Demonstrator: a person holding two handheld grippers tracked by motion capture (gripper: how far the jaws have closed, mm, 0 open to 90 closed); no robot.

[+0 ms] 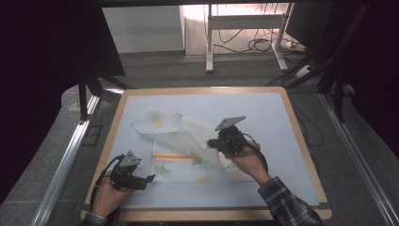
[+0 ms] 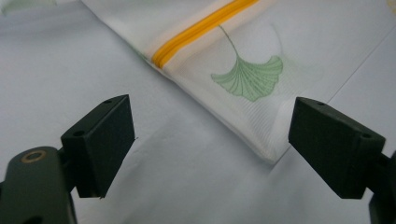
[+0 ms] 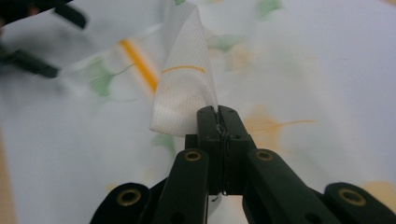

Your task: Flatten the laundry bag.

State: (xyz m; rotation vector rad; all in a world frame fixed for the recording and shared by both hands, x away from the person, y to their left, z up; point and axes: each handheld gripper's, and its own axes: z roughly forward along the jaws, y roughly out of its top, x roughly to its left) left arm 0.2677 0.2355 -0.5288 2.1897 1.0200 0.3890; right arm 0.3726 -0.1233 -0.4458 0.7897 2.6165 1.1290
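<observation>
A thin white cloth [image 1: 181, 141] printed with green and yellow ginkgo leaves and an orange stripe lies on the pale blue mat [image 1: 273, 117]. My right gripper [image 1: 212, 142] is shut on the cloth's corner [image 3: 182, 100] and holds it raised above the rest, so a fold of fabric hangs over the flat part. My left gripper [image 1: 151, 178] rests low on the mat at the cloth's near left corner [image 2: 268, 151]; its jaws stand wide open, the corner lies between them and the pads do not touch it.
The mat covers a wooden table top [image 1: 197, 215] with a bare rim all round. Metal rails [image 1: 63, 160] run along both sides of the table. A desk frame [image 1: 209, 42] and cables [image 1: 256, 44] stand on the floor behind.
</observation>
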